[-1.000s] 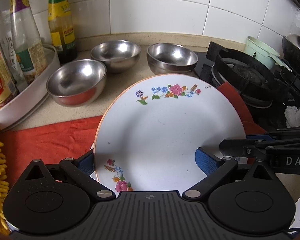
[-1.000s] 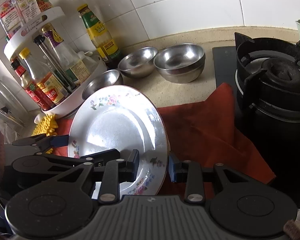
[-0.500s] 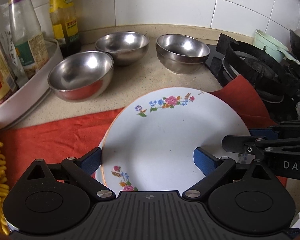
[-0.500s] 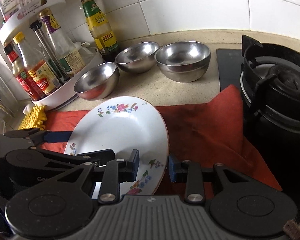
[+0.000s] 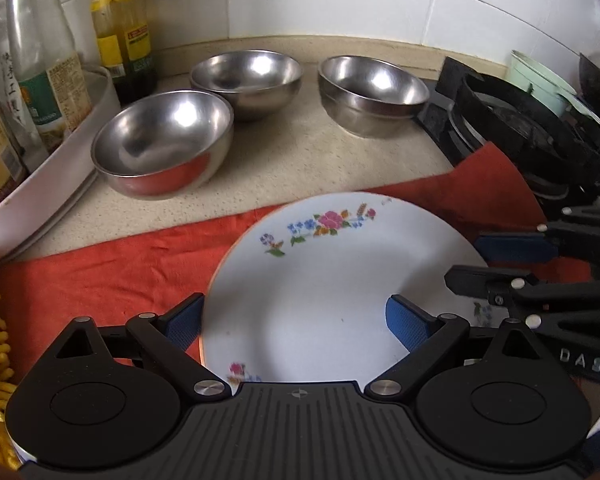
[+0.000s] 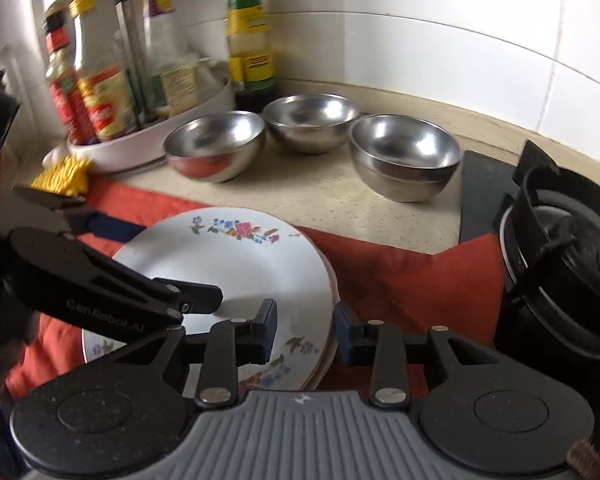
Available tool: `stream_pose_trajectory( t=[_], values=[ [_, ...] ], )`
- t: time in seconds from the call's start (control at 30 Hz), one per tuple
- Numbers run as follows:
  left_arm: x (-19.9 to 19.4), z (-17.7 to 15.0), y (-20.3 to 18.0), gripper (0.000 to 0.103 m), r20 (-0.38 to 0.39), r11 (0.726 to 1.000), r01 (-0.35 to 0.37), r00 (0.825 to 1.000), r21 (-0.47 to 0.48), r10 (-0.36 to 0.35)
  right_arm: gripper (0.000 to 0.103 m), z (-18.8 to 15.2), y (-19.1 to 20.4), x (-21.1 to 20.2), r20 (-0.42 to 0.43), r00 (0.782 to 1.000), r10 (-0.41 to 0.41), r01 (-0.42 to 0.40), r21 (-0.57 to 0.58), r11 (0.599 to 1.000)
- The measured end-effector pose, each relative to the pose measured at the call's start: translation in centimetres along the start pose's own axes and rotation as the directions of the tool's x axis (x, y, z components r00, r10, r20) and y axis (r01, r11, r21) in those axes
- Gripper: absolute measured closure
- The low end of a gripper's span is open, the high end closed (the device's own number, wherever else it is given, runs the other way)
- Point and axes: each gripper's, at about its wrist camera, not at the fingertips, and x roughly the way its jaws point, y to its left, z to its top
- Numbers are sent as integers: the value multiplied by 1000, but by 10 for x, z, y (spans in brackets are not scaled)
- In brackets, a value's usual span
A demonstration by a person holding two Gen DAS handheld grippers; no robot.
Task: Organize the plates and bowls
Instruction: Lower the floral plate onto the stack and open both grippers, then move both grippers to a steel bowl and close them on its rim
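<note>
Home kitchen. Landmark is the gas stove (image 6: pixel 560 248) with its black burner grate. Speckled beige countertop (image 6: pixel 320 196) sits left of the stove, white tiled wall (image 6: pixel 420 40) behind it. Three steel bowls (image 6: pixel 404 156) left of the stove; further left, a white rack of sauce bottles (image 6: pixel 112 92). Red cloth (image 6: pixel 400 276) just beside the stove's front.

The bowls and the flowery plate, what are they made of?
The three bowls look like polished steel: silvery, mirroring light and the red cloth. The flowery plate looks like glazed ceramic, glossy white with printed flowers, though enamel or melamine is possible.
</note>
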Motion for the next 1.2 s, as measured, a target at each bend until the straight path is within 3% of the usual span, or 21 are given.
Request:
stream_pose_trajectory(
  t=[0.3, 0.6, 0.87, 1.07, 1.2],
  values=[
    [-4, -3, 6, 3, -11, 1000, -3, 1000, 19, 4, 68, 0, 5, -3, -31, 999, 27, -29, -80, 996],
    [-20, 6, 34, 3, 42, 998, -33, 998, -45, 35, 68, 10, -24, -18, -11, 999, 37, -37, 20, 999],
    [-21, 34, 57, 2, 96, 991, -97, 990, -88, 105, 68, 52, -24, -4, 55, 993, 102, -104, 26, 994],
    [-11, 64, 86, 1, 123, 974, -117, 982, -195, 143, 68, 95, -19, 35, 52, 984, 171, -175, 80, 981],
    [10, 78, 102, 3, 91, 961, -146, 981, -235, 172, 67, 123, -18, 71, 36, 972, 232, -235, 156, 959]
  ],
)
